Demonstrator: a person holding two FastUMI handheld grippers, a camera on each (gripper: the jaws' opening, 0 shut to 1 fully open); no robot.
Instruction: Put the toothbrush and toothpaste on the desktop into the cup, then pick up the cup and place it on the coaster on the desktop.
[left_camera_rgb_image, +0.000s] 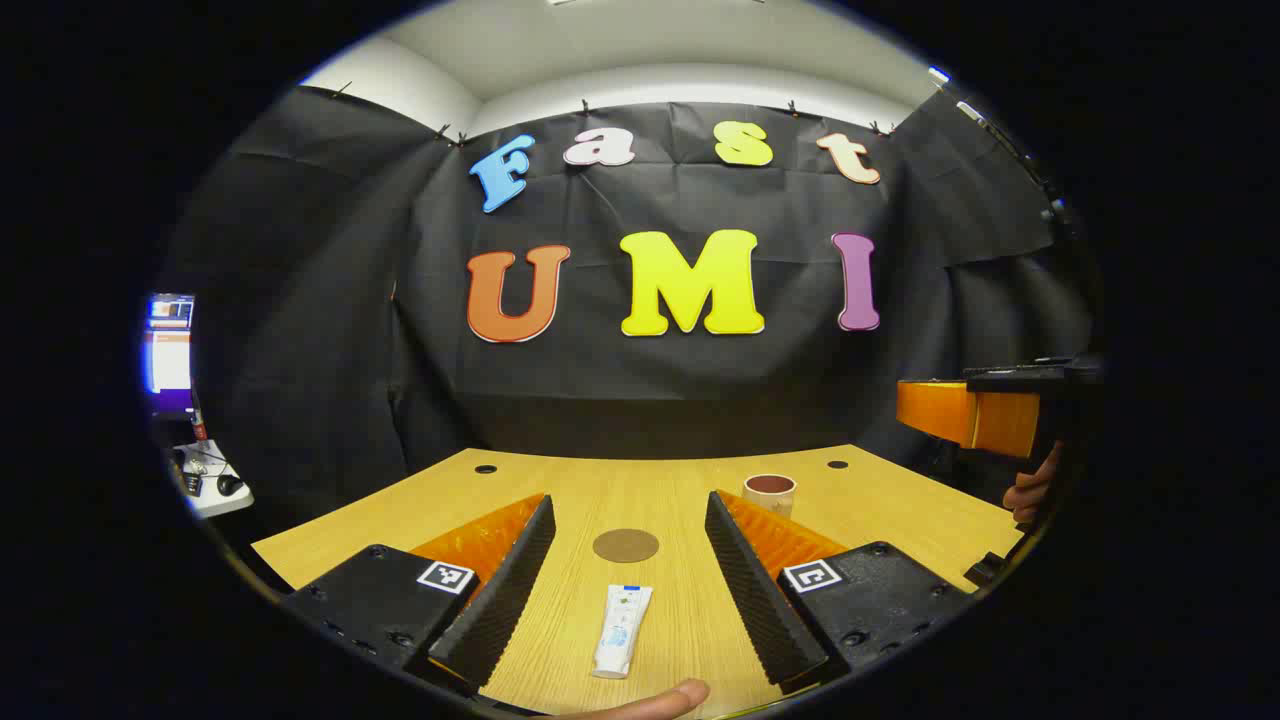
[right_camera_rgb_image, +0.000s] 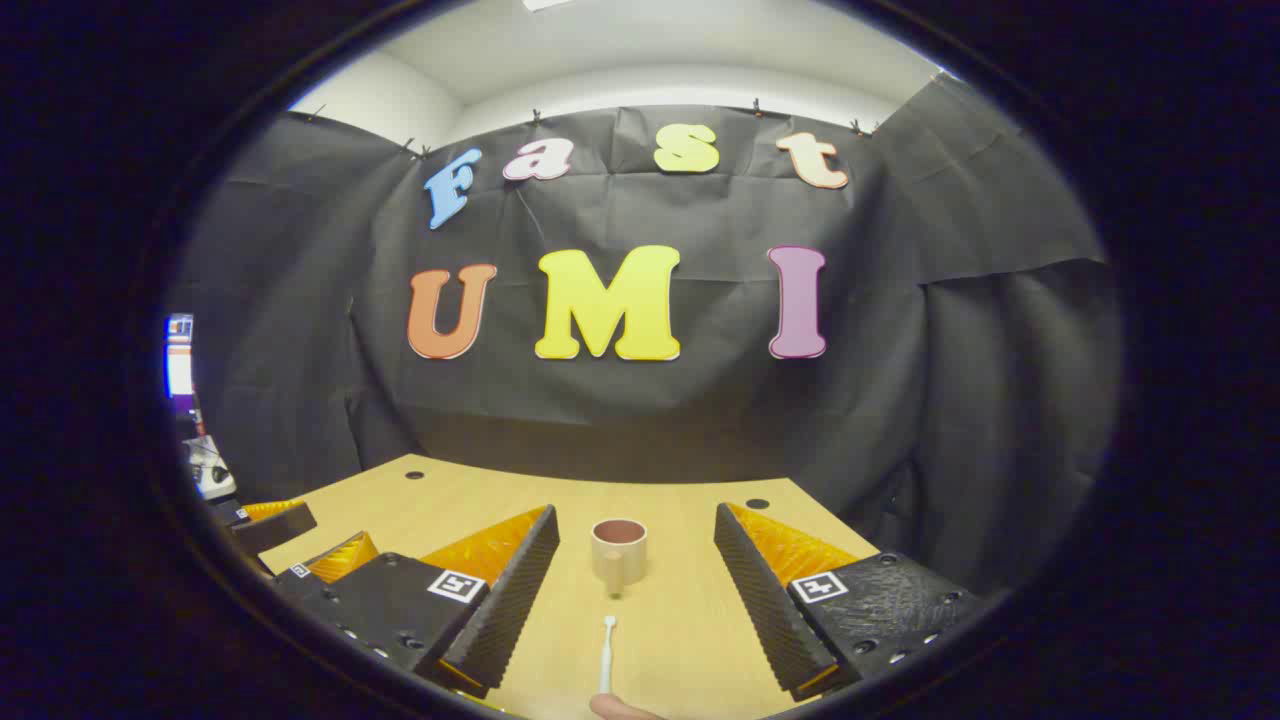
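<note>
A white toothpaste tube lies flat on the wooden desk, between the fingers of my open left gripper. Just beyond it sits a round brown coaster. A beige cup with a dark inside stands farther back to the right. In the right gripper view the same cup stands upright straight ahead, and a white toothbrush lies on the desk in front of it. My right gripper hangs open over the toothbrush, holding nothing. The right gripper and a hand also appear at the far right of the left gripper view.
The wooden desk has small dark holes near its back edge. A lit screen and a white stand with small items sit off the desk to the left. A fingertip shows at the bottom edge.
</note>
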